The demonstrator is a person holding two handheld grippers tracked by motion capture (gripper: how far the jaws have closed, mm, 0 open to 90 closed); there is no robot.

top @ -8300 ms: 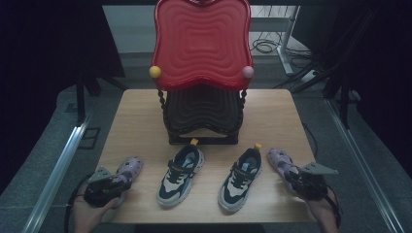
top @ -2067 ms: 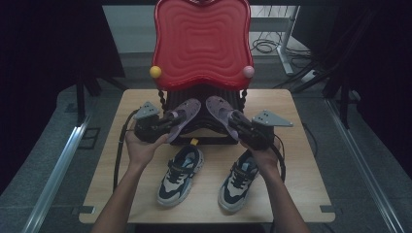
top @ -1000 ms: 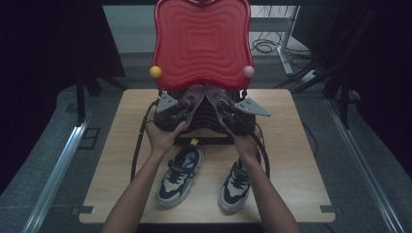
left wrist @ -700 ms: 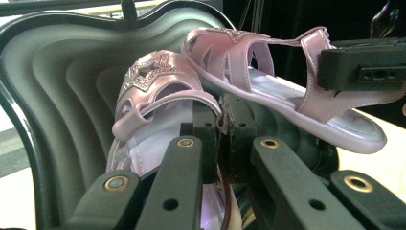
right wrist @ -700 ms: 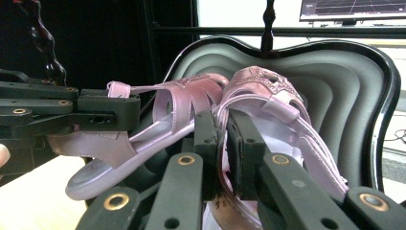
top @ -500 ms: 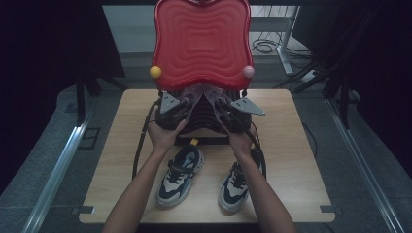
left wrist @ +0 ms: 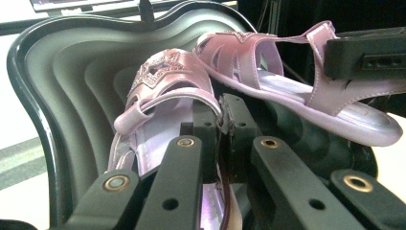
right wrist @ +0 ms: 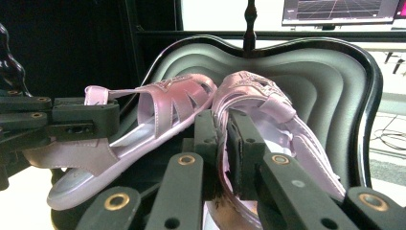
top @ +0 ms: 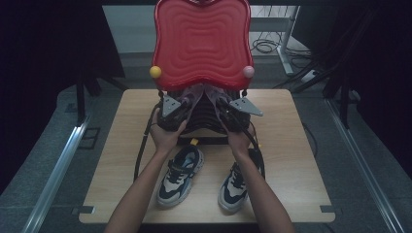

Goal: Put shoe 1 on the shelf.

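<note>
We see two glossy pink strappy sandals with glittery star on toe strap. Left pink sandal (left wrist: 163, 110) pinched at side edge between our left gripper's jaws, toe pointing into dark ribbed shell-shaped tray (left wrist: 72, 96). Right pink sandal (right wrist: 258, 110) likewise clamped at side edge, toe forward. Toes side by side, near touching, heels splayed apart, both over tray.

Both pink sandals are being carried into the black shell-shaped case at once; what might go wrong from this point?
1. The left tongs pinch only the side edge of the left sandal; it may twist or slip on release.
2. The two sandals' toes sit close together, so the right sandal might overlap or nudge the other.
3. The ribbed black tray slopes, so the sandals may slide once released.
</note>
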